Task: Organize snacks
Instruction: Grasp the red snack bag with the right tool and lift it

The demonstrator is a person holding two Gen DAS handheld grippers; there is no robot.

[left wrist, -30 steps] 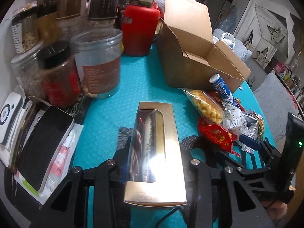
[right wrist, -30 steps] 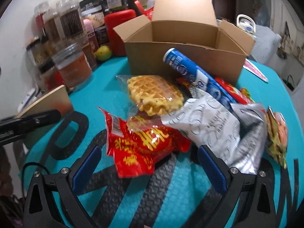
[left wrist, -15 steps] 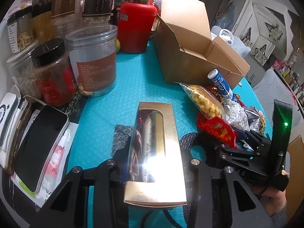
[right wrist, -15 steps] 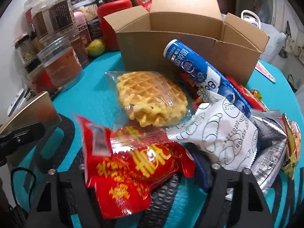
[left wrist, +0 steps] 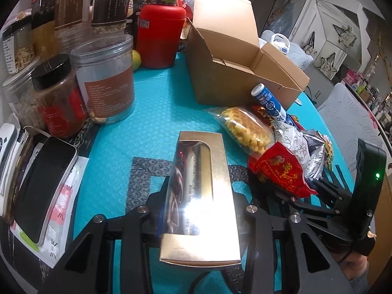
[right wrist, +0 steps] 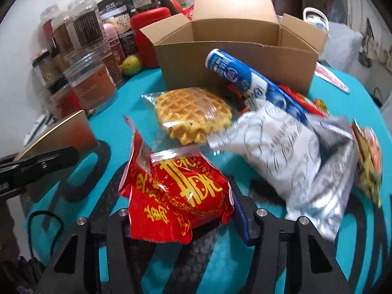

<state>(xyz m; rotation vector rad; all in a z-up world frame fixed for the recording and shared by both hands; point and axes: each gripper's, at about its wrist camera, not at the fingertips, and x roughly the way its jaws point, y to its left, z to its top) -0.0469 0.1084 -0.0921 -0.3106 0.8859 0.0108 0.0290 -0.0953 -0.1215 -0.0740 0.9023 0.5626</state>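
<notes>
Non-task items: black smartphone [left wrist: 36, 191] lying flat on a white printed packet [left wrist: 61, 210], left of the left tongs. White handled jug [left wrist: 279, 42] on a pale quilted cushion [left wrist: 296, 56], far beyond the tongs. Teal bubble-textured mat [left wrist: 152, 112] covers the desk ahead of both tongs.

One cardboard box [right wrist: 235, 56], one waffle [right wrist: 193, 112], one red packet [right wrist: 178, 196], one gold box [left wrist: 201, 191].

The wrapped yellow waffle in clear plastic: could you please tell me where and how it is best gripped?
Grip the wrapped yellow waffle across its thin near-left edge, coming from above and the near left. It lies flat, and the blue tube and silver-white foil bag crowd its right.
</notes>
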